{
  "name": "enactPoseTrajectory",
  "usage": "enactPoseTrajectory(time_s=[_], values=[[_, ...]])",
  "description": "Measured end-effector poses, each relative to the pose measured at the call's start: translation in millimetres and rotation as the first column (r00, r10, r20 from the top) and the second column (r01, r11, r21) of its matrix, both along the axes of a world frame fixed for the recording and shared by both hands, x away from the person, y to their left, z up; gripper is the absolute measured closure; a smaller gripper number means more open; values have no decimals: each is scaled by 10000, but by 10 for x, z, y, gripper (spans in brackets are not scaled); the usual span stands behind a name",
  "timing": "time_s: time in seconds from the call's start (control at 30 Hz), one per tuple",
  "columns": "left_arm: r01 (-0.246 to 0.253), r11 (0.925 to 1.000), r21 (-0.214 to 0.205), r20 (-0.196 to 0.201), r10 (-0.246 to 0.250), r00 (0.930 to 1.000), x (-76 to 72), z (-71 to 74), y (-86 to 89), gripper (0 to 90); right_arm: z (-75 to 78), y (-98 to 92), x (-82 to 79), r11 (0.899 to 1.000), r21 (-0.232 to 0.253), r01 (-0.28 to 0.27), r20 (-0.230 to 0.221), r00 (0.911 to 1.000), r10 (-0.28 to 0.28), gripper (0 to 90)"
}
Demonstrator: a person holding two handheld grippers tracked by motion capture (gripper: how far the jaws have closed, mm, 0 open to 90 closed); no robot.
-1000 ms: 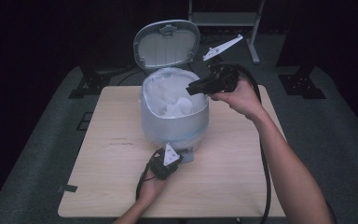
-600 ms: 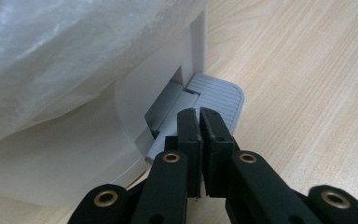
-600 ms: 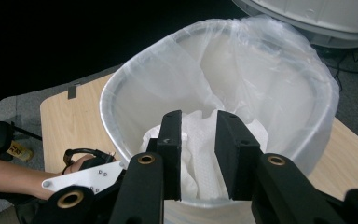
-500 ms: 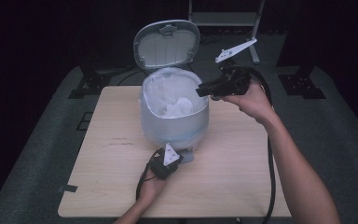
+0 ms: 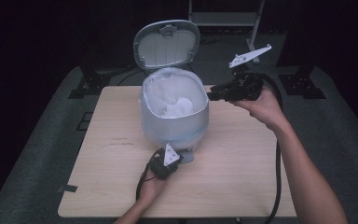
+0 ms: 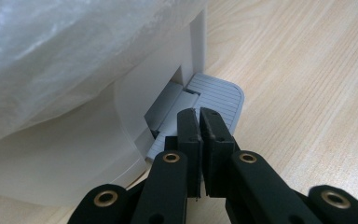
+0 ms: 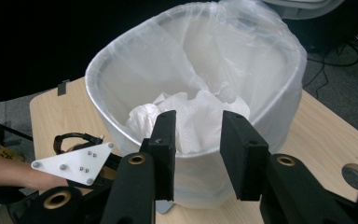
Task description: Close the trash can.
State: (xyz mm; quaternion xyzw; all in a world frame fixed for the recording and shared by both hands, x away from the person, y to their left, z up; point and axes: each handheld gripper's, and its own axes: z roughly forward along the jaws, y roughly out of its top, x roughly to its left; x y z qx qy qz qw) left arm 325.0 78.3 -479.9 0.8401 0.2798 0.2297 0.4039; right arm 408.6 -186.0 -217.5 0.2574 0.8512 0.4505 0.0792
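A pale grey pedal bin (image 5: 175,123) stands mid-table with its lid (image 5: 167,44) raised. A white liner bag (image 7: 265,56) folds over its rim, and crumpled white paper (image 7: 191,116) lies inside. My left gripper (image 6: 199,114) is shut, its tips resting on the ribbed foot pedal (image 6: 221,95) at the bin's base, near the front edge in the high view (image 5: 181,155). My right gripper (image 5: 212,94) hovers level just right of the rim, pointing at the bin. Its jaws (image 7: 198,135) have just been opening and nothing is between them.
The wooden table (image 5: 242,177) has bare surface on both sides of the bin. A round cable hole (image 7: 356,176) sits in it near my right gripper. Black tape (image 5: 67,189) marks the front left corner. Dark stands rise behind the table.
My right gripper has drawn back to the right from over the bin's rim, and its jaws stand wider. The left gripper has stayed on the pedal.
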Motion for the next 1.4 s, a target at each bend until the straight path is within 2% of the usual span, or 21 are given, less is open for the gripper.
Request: enactPoseTrajectory(time_s=[0.6, 1.17, 1.3, 1.4], values=[[-24, 10000, 32, 0, 24, 10000, -2, 1, 1, 871, -173, -267, -44, 9991, 120, 400, -164, 9991, -398, 625], [-37, 10000, 21, 7, 37, 10000, -3, 1, 0, 865, -364, -440, -93, 9975, 212, 676, -379, 9970, -668, 613], [-53, 9999, 153, 186, 50, 9998, -23, -1, -11, 852, -420, -491, -108, 9968, 246, 761, -452, 9962, -750, 609], [-31, 9997, 228, 356, 23, 9994, -43, 3, -15, 821, -546, -570, -129, 9958, 295, 865, -611, 9945, -846, 608]])
